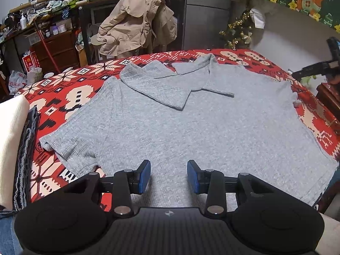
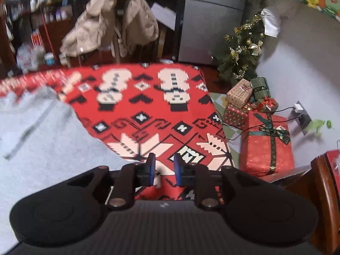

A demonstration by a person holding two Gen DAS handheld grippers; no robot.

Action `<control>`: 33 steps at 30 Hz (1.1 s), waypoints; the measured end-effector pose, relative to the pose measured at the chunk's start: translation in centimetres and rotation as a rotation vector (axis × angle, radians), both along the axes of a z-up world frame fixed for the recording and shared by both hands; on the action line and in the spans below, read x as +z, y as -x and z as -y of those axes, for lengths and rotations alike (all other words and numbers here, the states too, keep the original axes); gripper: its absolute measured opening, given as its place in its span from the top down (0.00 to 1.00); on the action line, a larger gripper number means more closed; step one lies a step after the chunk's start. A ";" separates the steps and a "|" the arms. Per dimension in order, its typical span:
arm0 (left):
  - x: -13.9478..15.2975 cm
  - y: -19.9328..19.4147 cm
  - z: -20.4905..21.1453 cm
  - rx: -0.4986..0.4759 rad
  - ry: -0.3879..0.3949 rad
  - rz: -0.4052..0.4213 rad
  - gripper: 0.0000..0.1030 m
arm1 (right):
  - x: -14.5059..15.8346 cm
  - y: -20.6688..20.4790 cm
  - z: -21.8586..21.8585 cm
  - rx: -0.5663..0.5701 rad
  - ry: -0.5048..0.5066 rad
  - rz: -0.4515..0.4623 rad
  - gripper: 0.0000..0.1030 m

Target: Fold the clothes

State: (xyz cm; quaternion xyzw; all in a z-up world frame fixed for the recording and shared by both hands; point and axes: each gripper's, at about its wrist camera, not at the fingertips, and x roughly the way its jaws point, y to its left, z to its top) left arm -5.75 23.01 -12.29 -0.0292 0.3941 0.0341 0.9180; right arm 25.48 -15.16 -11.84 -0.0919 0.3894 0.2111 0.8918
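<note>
A grey ribbed shirt (image 1: 170, 123) lies spread flat on a table covered by a red patterned cloth (image 1: 63, 97), its collar (image 1: 180, 78) at the far side and one short sleeve (image 1: 70, 140) stretched toward the left edge of the cloth. The near hem of the shirt runs under the left gripper (image 1: 169, 175), which hovers just above the fabric with its blue-padded fingers (image 1: 145, 175) spread apart and nothing between them.

In the right wrist view the shirt (image 2: 42, 131) fills the left part of the table, and the right gripper (image 2: 163, 169) hangs over bare red cloth (image 2: 148, 110) just beside the shirt's right edge; its jaws stand a little apart and empty. This view is blurred.

At the left edge of the cloth sit a folded cream garment (image 1: 10, 148) and a dark one (image 1: 26, 155) beside it. Beyond the far edge of the cloth a beige coat (image 1: 136, 23) hangs over a chair. To the right of the table stand a small decorated tree (image 2: 242, 53) and wrapped gift boxes (image 2: 265, 142) on the floor.
</note>
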 end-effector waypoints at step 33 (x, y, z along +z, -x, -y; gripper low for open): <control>0.5 3.0 -0.7 0.033 0.001 0.002 0.61 | -3.5 9.1 1.5 -0.027 -0.274 -0.233 0.96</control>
